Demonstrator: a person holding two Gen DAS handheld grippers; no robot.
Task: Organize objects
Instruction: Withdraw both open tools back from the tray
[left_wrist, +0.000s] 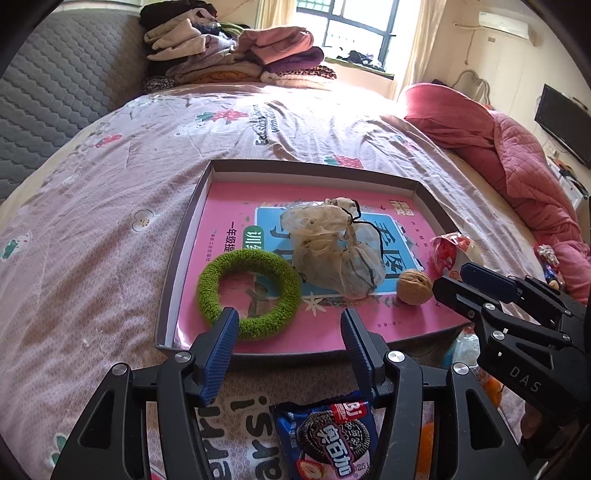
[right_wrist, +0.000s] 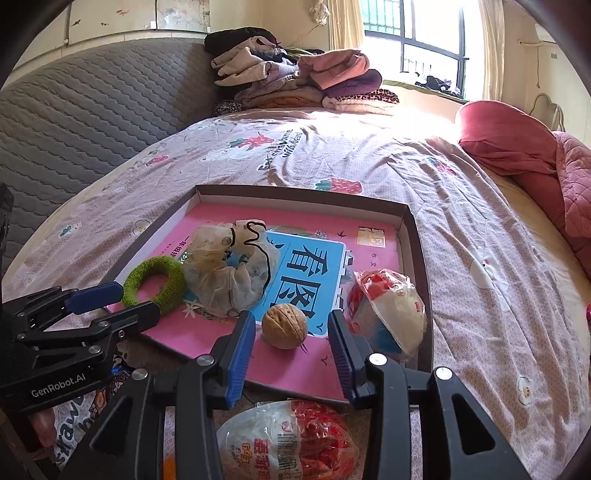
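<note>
Left gripper (left_wrist: 290, 326) jaws apart, nothing between the pads, poised over the near rim of the tray (left_wrist: 314, 170); its left fingertip overlaps the green ring (left_wrist: 248, 293) in view, contact unclear. Right gripper (right_wrist: 291, 330) jaws apart too, empty, the walnut (right_wrist: 284, 325) showing in the gap just beyond the tips, not gripped. Below the left gripper, on the bedspread (left_wrist: 110, 206) outside the tray: a cookie pack (left_wrist: 328, 439). Below the right gripper, also outside: a red-and-white snack bag (right_wrist: 291, 443). Inside the tray, lying on a pink book (left_wrist: 229, 199): ring at near left, mesh pouch (left_wrist: 332, 243) with black cord in the middle, walnut near right just beside the pouch. A second red-and-white bag (right_wrist: 388, 314) leans against the tray's right wall; from the left wrist view it sits over the rim. Further back: red quilt (left_wrist: 517, 155) at right, stacked clothes (left_wrist: 236, 55) at the far end, grey headboard (left_wrist: 55, 92) left, window (left_wrist: 354, 22) behind.
</note>
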